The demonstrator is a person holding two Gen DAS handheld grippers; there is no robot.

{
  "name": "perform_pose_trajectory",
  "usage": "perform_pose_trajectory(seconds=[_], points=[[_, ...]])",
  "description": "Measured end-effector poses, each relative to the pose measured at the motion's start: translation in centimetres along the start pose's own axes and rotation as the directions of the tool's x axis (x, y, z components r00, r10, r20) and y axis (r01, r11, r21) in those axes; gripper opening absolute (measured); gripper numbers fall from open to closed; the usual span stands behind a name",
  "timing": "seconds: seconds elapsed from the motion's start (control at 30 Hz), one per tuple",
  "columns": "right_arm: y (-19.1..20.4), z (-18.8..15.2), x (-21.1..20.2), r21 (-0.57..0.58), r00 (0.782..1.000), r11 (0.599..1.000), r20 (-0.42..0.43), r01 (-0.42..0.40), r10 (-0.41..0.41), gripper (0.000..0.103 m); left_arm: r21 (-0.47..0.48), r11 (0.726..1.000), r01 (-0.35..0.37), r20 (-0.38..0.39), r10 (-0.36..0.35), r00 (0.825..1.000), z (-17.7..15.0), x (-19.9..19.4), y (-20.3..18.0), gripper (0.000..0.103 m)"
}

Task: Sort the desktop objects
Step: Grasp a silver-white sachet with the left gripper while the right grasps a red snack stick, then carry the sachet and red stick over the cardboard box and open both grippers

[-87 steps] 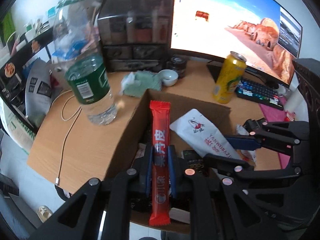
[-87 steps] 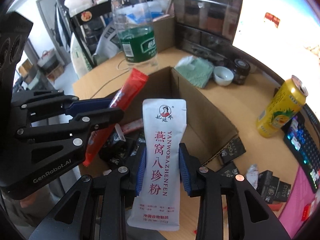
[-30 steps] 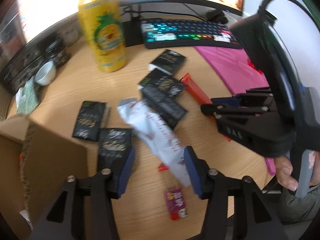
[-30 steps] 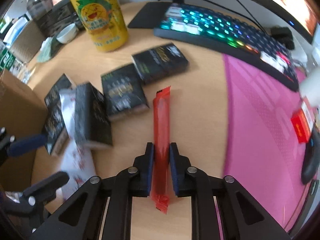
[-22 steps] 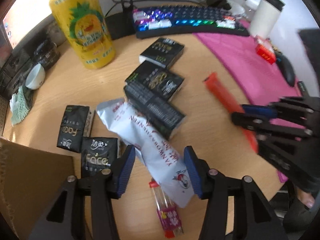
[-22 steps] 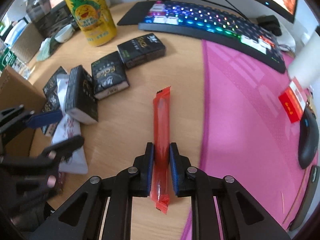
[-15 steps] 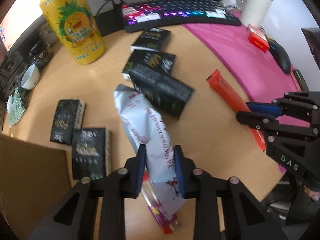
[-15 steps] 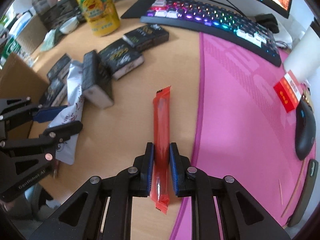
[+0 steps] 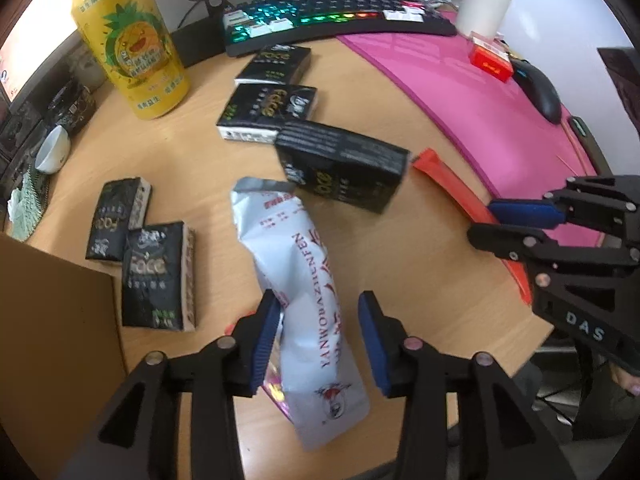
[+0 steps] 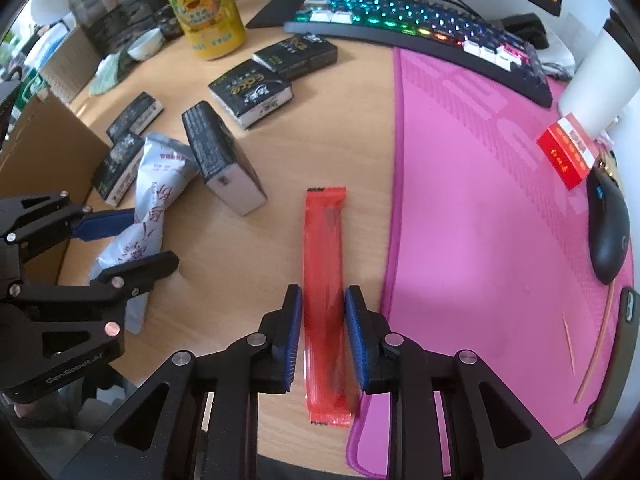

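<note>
Left gripper [image 9: 320, 336] spread wide, the white pouch [image 9: 308, 292] lying between its fingers on the wooden desk [image 9: 208, 160], far end against a black box [image 9: 344, 172]. Right gripper [image 10: 323, 332] parted too, pads a hair off the red stick pack [image 10: 324, 280], which lies flat just left of the pink mat [image 10: 488, 216]. Yellow can [image 9: 132, 40] far left

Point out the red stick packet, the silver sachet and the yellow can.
red stick packet [image 10: 323, 264], right wrist view, middle of the wrapper.
silver sachet [image 9: 304, 280], left wrist view, printed middle.
yellow can [image 9: 132, 40], left wrist view, pineapple label.
</note>
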State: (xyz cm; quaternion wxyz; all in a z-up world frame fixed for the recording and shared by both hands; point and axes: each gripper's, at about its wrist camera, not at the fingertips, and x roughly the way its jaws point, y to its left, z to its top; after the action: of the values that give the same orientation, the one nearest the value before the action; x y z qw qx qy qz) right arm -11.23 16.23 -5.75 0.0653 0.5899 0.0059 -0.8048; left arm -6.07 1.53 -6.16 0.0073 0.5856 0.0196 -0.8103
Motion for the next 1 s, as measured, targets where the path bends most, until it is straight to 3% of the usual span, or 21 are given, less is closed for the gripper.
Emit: perform_pose_trajectory(seconds=[0.23,0.27,0.3,0.37,0.63,0.87,1.0], points=[[0.5,1.1,0.7,-0.017,1.0,1.0,0.01,0.024,-0.024,0.026,-0.01,1.0,-0.003,-0.001,0.003,1.0,0.5,0.4,0.3,0.044],[0.7,1.1,0.7,-0.025,0.999,0.999,0.013,0.033,-0.033,0.025,-0.009,1.0,-0.004,-0.001,0.004,1.0,0.6,0.4,0.3,0.043],[0.8,1.0,0.7,-0.03,0.999,0.999,0.017,0.042,-0.041,0.021,-0.01,1.0,-0.013,0.001,0.013,1.0,0.6,0.5,0.4,0.032],[0.9,1.0,0.6,-0.036,0.999,0.998,0.021,0.043,-0.042,0.016,-0.018,1.0,-0.004,0.001,0.004,1.0,0.8,0.5,0.8,0.031],[0.4,1.1,-1.2,-0.013,0.997,0.999,0.063,0.047,-0.046,0.016,-0.028,0.999,0.019,0.021,-0.018,1.0,0.9,-0.3,1.4,0.026],[0.6,1.4,-2.6,-0.013,0.996,1.0,0.086,0.013,-0.011,0.016,-0.012,0.997,0.079,0.105,-0.078,0.991,0.5,-4.4,1.2,0.025],[1.9,2.5,-4.6,-0.042,0.992,0.999,0.123,-0.006,0.011,0.016,-0.024,0.997,0.073,0.175,-0.068,0.982,0.1,-7.7,2.1,0.025]])
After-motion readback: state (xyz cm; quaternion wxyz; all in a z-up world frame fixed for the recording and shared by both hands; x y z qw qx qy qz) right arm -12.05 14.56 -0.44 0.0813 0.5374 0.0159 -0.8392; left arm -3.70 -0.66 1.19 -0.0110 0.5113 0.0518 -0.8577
